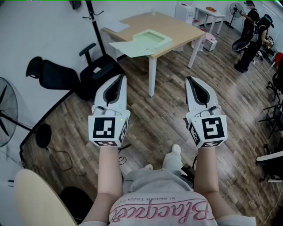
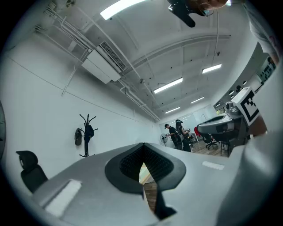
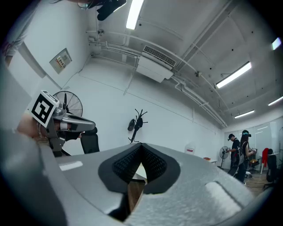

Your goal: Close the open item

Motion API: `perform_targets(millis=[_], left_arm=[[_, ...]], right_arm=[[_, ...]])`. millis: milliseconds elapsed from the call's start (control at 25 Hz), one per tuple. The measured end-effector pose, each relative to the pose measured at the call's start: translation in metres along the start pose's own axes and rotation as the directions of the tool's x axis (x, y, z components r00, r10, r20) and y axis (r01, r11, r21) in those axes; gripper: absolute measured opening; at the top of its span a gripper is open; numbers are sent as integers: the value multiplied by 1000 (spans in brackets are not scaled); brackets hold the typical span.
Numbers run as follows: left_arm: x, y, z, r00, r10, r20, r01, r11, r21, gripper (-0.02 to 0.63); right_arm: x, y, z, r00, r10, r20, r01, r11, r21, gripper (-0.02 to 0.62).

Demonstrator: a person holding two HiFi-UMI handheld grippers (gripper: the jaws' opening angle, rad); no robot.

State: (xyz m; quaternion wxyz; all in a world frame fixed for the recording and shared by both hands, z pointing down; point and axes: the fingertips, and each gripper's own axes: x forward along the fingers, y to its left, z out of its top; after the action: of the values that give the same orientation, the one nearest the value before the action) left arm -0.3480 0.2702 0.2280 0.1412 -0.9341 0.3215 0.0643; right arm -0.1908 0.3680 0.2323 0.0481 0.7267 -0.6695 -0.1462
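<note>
A pale green flat box lies open on the wooden table ahead of me, its lid folded out flat over the table's front edge. My left gripper and right gripper are held side by side above the floor, well short of the table and pointing towards it. Both have their jaws together with nothing between them. In the left gripper view the left gripper shows only a thin slit with a sliver of table behind. The right gripper looks the same in its own view.
A black office chair and a coat stand are left of the table. A fan and floor cables lie at the left. People stand far right by chairs; a white desk is behind.
</note>
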Motion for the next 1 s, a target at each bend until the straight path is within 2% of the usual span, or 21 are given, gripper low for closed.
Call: perform_targets(millis=[200, 520, 1000], left_arm=[[6, 7, -6, 1000, -4, -6, 4, 1000, -11, 18], [29, 6, -23, 999, -42, -32, 41, 998, -43, 19], [112, 18, -56, 997, -20, -79, 16, 999, -52, 18]], right_arm=[[9, 6, -3, 1000, 15, -17, -15, 1000, -12, 2], [23, -14, -16, 998, -50, -28, 50, 999, 13, 3], [91, -60, -50, 1000, 0, -22, 1, 999, 38, 3]])
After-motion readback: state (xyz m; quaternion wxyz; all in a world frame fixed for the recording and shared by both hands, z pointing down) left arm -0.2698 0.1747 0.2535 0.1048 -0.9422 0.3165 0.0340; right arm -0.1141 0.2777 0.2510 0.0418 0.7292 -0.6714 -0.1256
